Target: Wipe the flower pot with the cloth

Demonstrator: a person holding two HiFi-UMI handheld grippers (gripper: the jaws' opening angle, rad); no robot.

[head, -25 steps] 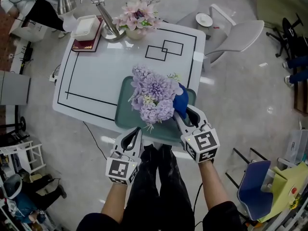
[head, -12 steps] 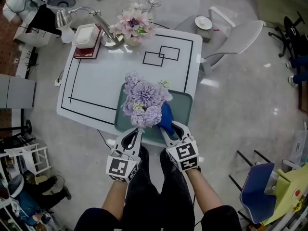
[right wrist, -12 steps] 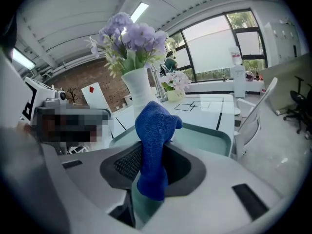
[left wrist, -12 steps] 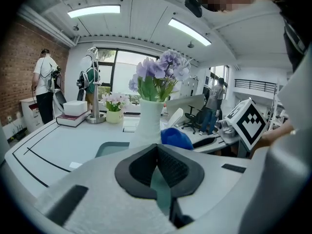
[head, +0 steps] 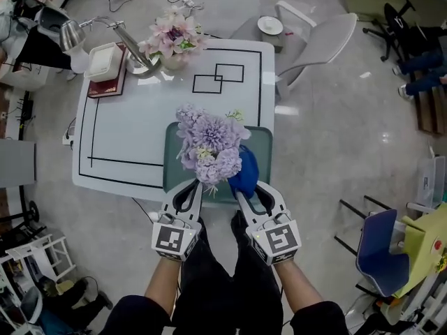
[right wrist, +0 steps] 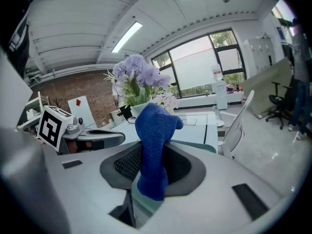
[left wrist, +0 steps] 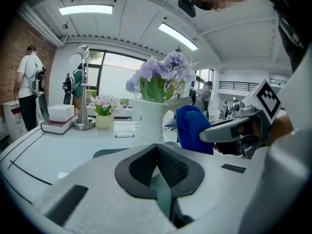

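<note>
Purple flowers [head: 209, 145] fill a white pot [left wrist: 151, 120] that stands on a teal tray [head: 262, 145] at the near edge of the white table [head: 126, 131]; from the head view the blooms hide the pot. My right gripper [head: 244, 187] is shut on a blue cloth [head: 244, 171], held at the pot's near right side; whether the cloth touches the pot is unclear. In the right gripper view the cloth [right wrist: 153, 140] sticks up between the jaws. My left gripper [head: 194, 185] is just short of the tray's near edge, left of the right one, jaws together and empty [left wrist: 157, 147].
At the table's far side stand a small pot of pink flowers [head: 171, 37], a desk lamp [head: 105, 30] and a white box on a red book [head: 105, 61]. A white chair [head: 314, 37] is beyond the far right corner. People stand in the background [left wrist: 29, 87].
My right gripper with the blue cloth has come from the pot's right side round toward its near side, back toward me. The left gripper has barely moved.
</note>
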